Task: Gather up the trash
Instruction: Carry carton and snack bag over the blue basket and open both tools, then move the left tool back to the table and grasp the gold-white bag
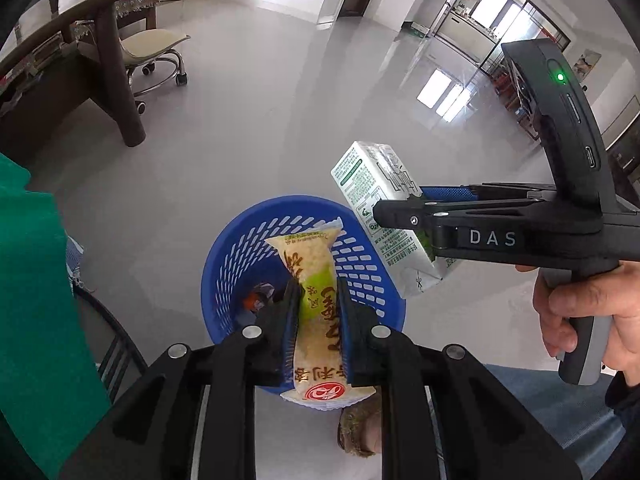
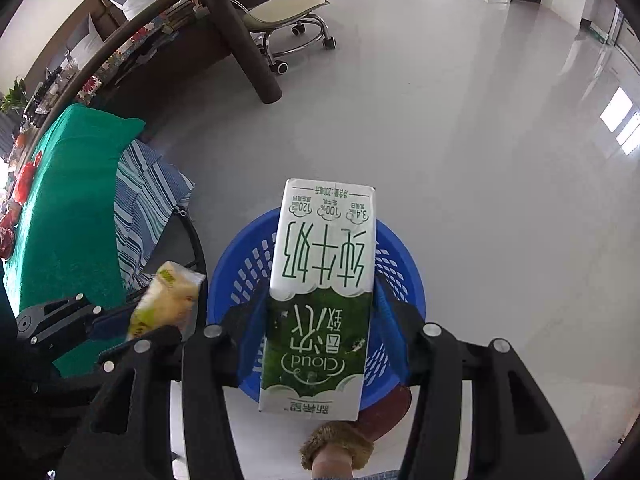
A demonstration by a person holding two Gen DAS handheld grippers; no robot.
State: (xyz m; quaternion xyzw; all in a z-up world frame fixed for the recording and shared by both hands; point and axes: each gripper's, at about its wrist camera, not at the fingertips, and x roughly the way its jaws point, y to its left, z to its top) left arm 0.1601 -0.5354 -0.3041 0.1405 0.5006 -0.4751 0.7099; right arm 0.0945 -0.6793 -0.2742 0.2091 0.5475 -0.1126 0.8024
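Observation:
My left gripper (image 1: 318, 292) is shut on a yellow-green snack packet (image 1: 316, 304) and holds it above a blue plastic basket (image 1: 228, 256) on the floor. A small crumpled wrapper (image 1: 258, 298) lies inside the basket. My right gripper (image 2: 320, 300) is shut on a white and green milk carton (image 2: 320, 292), held above the same basket (image 2: 404, 276). In the left wrist view the right gripper (image 1: 394, 204) holds the carton (image 1: 372, 176) just right of the basket. In the right wrist view the left gripper (image 2: 120, 326) with the packet (image 2: 166, 300) is at the left.
A green cloth-covered surface (image 2: 68, 200) with a striped cloth (image 2: 140, 196) stands left of the basket. A dark wooden table leg (image 2: 248, 44) and a rolling stool (image 2: 288, 12) stand further off. A foot in a fuzzy slipper (image 2: 336, 444) is by the basket's near side. The grey floor (image 2: 480, 160) spreads out to the right.

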